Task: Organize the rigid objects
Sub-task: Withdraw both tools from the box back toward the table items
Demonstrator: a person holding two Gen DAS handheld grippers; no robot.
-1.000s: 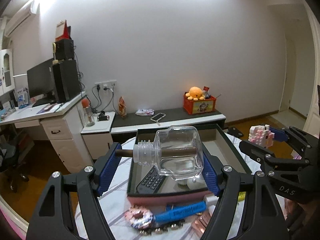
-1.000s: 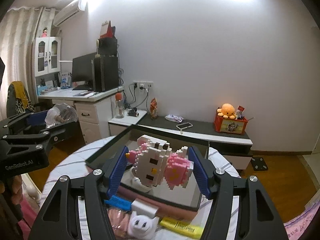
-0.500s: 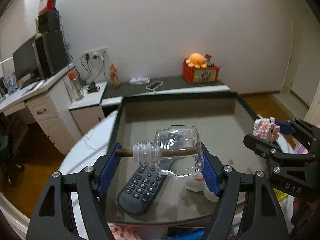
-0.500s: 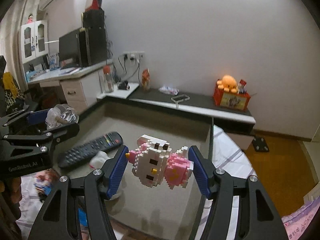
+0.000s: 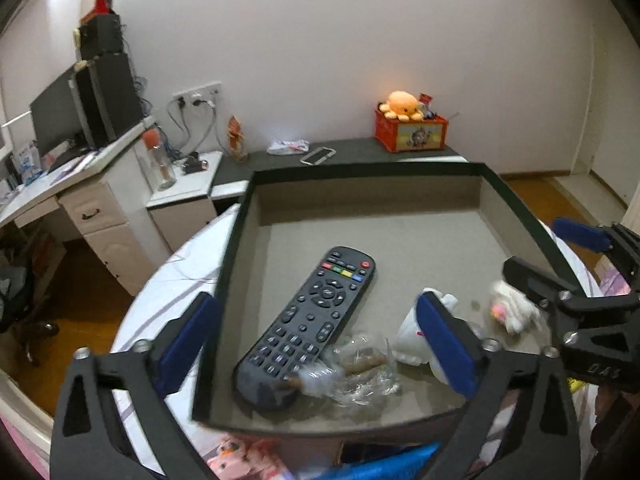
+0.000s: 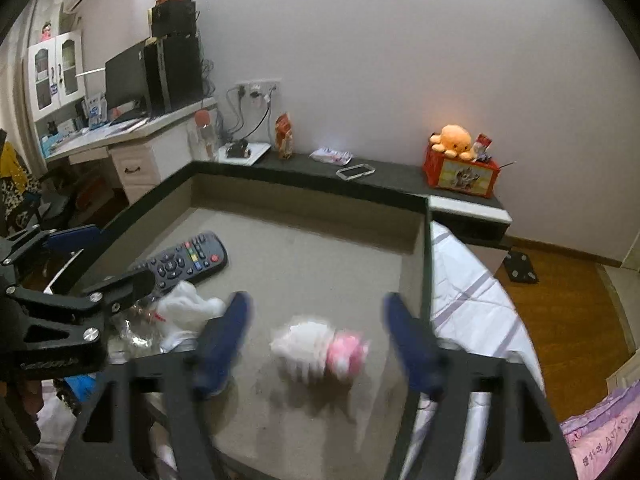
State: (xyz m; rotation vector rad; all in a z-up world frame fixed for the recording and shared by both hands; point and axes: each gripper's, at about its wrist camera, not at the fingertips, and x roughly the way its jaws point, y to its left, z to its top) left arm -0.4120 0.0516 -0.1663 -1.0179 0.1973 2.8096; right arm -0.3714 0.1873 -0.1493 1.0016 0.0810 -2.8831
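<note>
Left gripper over the near edge of the dark-rimmed tray, jaws opening wide, blue pads clear of everything. Clear glass bottle with a brown stick inside, blurred, between those pads but touching neither; in the tray at about 6 o'clock in the left wrist view, its neck against the near end of the black remote control. Remote flat on the tray floor, running from 7 o'clock toward 1 o'clock, coloured buttons at the far end. White figure just beside the bottle toward 3 o'clock, partly hidden behind the right-hand pad.

Right gripper also above the tray, jaws opening, nothing pressed by either pad. White-and-pink brick figure, smeared by motion, between the pads and apart from both, at about 6 o'clock in the right wrist view; cannot tell whether already resting on the tray floor.

Tray on a round table with a white striped cloth. Beyond, at 12 to 1 o'clock, an orange plush octopus on a red box on a low dark shelf.
</note>
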